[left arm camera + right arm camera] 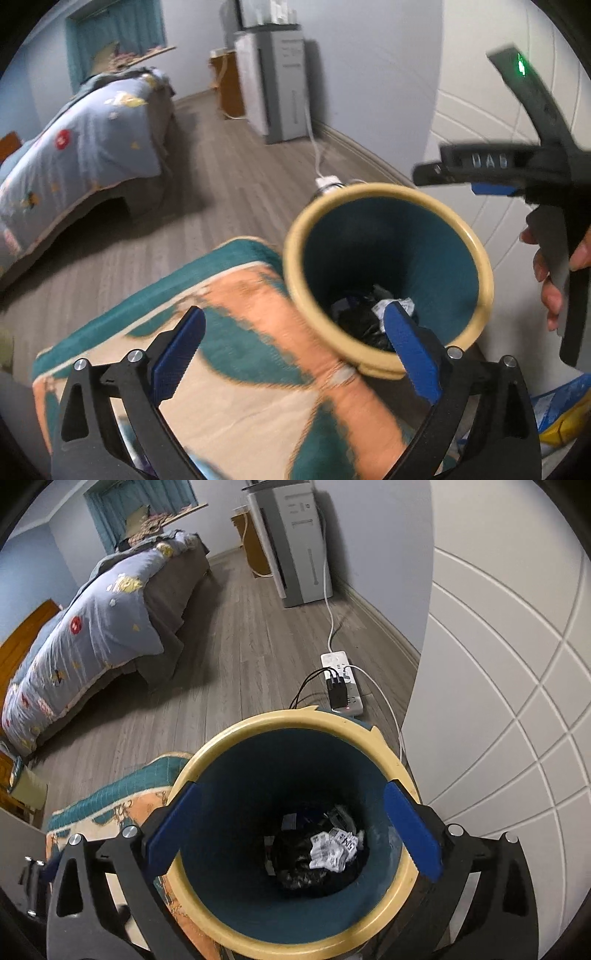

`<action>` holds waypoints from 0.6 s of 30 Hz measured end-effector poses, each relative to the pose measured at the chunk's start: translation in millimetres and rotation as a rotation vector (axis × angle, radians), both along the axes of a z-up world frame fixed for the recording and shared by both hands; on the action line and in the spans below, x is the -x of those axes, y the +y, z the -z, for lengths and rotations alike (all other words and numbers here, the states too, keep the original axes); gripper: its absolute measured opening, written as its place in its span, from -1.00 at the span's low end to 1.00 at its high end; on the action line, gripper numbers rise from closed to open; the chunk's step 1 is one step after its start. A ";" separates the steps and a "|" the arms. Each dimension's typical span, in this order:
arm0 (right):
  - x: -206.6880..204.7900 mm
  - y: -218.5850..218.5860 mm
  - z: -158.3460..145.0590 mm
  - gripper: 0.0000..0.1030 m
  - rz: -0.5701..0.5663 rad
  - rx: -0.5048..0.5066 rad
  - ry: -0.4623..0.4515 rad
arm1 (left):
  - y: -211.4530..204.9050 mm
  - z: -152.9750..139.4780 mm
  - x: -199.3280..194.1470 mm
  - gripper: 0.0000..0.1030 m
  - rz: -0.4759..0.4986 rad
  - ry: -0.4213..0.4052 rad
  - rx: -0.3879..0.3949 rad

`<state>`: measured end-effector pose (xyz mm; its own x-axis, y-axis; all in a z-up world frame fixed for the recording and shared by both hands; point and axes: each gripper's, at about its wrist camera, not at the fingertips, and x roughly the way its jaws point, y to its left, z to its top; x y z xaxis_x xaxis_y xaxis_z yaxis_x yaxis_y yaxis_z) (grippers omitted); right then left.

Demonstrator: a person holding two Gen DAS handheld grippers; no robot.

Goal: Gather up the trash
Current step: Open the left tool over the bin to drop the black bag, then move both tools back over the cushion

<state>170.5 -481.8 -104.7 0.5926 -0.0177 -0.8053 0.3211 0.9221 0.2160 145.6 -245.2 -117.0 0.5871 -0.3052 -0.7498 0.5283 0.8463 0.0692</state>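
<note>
A teal trash bin with a cream rim (280, 720) stands on the floor beside a rug. Inside it lie a crumpled white paper (332, 849) and a black bag (306, 871). My right gripper (291, 788) hangs open over the bin's mouth, with nothing between its blue pads (166, 834). My left gripper (295, 312) is open too and empty, above the rug and the bin's rim (295, 240). In the left wrist view the right gripper (458, 177) shows from the side above the bin, held by a hand (554, 280).
A teal and orange rug (240, 369) lies left of the bin. A bed (92, 627) stands at the left, a white appliance (299, 542) at the back wall. A power strip (341, 683) with cables lies behind the bin. White panelled doors (498, 701) fill the right.
</note>
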 end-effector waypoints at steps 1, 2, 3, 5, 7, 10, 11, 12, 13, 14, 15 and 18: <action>0.1 5.6 -3.5 0.89 -0.013 0.013 0.002 | 13.4 -8.3 2.1 0.87 -0.019 -0.006 0.003; 0.9 11.9 -7.4 0.89 -0.025 0.027 0.003 | 22.6 -14.4 4.7 0.87 -0.035 -0.016 0.001; 2.1 20.4 -12.4 0.89 -0.041 0.037 0.002 | 35.3 -23.4 8.1 0.88 -0.055 -0.034 -0.002; 5.5 38.1 -22.4 0.89 -0.079 0.041 -0.006 | 60.5 -41.7 14.8 0.89 -0.091 -0.073 -0.010; 10.3 59.1 -34.9 0.89 -0.108 0.046 -0.016 | 88.5 -60.5 23.3 0.90 -0.137 -0.106 -0.025; 22.3 87.1 -54.0 0.89 -0.128 0.010 -0.038 | 120.2 -80.9 36.4 0.90 -0.191 -0.129 -0.034; 26.0 93.3 -58.4 0.89 -0.132 -0.006 -0.046 | 132.9 -88.1 42.7 0.90 -0.212 -0.135 -0.032; 32.0 103.9 -63.4 0.89 -0.138 -0.022 -0.053 | 145.0 -94.0 49.4 0.90 -0.228 -0.135 -0.026; 36.8 112.7 -67.0 0.89 -0.143 -0.025 -0.054 | 158.0 -100.0 57.8 0.90 -0.250 -0.136 -0.016; 41.6 120.6 -68.9 0.89 -0.148 -0.022 -0.054 | 168.9 -104.4 64.0 0.90 -0.269 -0.134 -0.007; 47.9 131.8 -69.1 0.89 -0.162 -0.016 -0.052 | 175.7 -106.8 69.4 0.90 -0.282 -0.131 0.002; 62.8 159.1 -60.9 0.89 -0.202 0.002 -0.013 | 203.7 -107.8 91.8 0.90 -0.334 -0.134 0.019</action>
